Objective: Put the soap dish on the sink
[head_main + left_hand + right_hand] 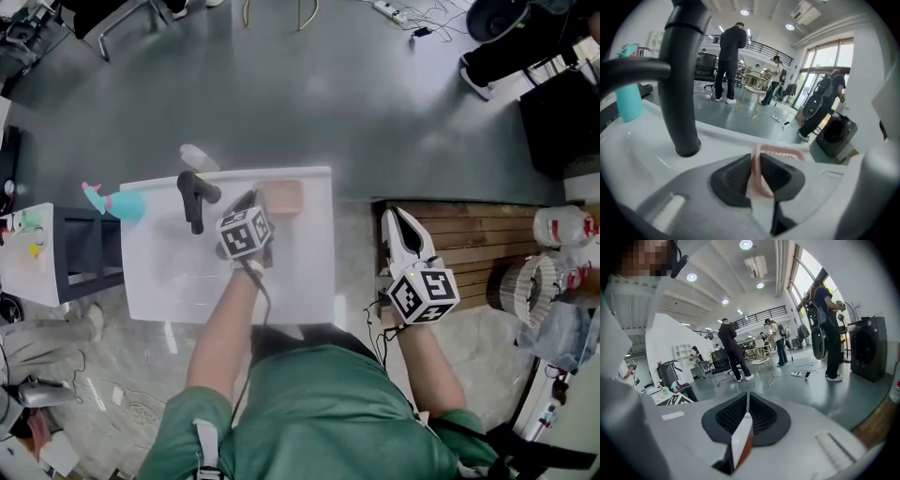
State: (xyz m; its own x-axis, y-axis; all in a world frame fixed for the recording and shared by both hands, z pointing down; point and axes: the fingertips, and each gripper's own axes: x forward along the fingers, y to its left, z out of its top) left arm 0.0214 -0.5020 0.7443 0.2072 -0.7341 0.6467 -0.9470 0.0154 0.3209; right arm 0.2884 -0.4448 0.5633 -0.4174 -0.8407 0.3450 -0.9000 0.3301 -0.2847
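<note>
Left gripper view shows the left gripper (757,180) pinched narrow on the near rim of the pink soap dish (783,151). The dish is at the back ledge of the white sink (637,154), just right of the black faucet (677,93). In the head view the right gripper (401,230) hangs beside the sink over wooden slats (487,244), jaws closed together on nothing.

The left forearm (223,323) reaches up the middle of the head view. The left gripper (253,202) tilts downward, its fingers pinched on the thin rim of the soap dish (778,151). The right gripper (399,221), right of centre, points toward the frame's top with its fingers pressed together.
</note>
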